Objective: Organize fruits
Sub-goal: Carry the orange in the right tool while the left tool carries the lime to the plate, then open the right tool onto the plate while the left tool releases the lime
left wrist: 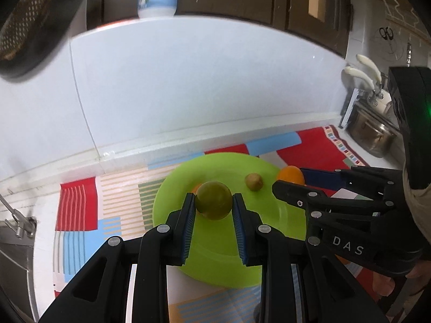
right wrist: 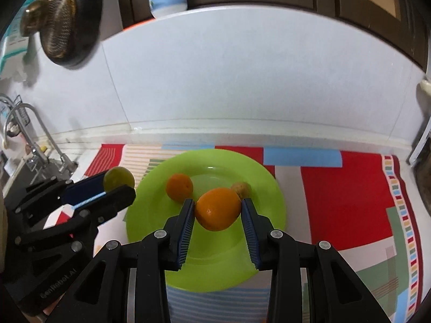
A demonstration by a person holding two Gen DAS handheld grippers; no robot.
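- In the left wrist view, a small orange fruit (right wrist: 179,187) on the round lime-green plastic plate (left wrist: 215,167) is almost wholly hidden behind the round green fruit (left wrist: 213,200); only an orange sliver is seen there, whereas the right wrist view shows it in full
- The large orange fruit (right wrist: 217,208) is partly covered in the left wrist view (left wrist: 291,175) by the black fingers of the right gripper (left wrist: 289,181)
- The small brownish fruit (left wrist: 253,181) is blurred in both views, and half of it is hidden behind the large orange fruit in the right wrist view (right wrist: 242,188)
- The left gripper (left wrist: 213,202) is held over the plate (its left part), with the blue-padded fingers clamped on either side of the round green fruit
- The right gripper (right wrist: 217,210) is held over the middle of the plate, its padded fingers pressed against the two sides of the large orange fruit
- Whether either held fruit touches the plate cannot be told
- The plate is seen resting on a patterned red, blue and striped cloth mat (right wrist: 344,202)
- A steel tap (right wrist: 29,123) at the left is shown only by the right wrist view; a steel pot (left wrist: 374,134) at the right is shown only by the left wrist view
- The left gripper is seen from the side in the right wrist view (right wrist: 118,184), at the plate's left edge
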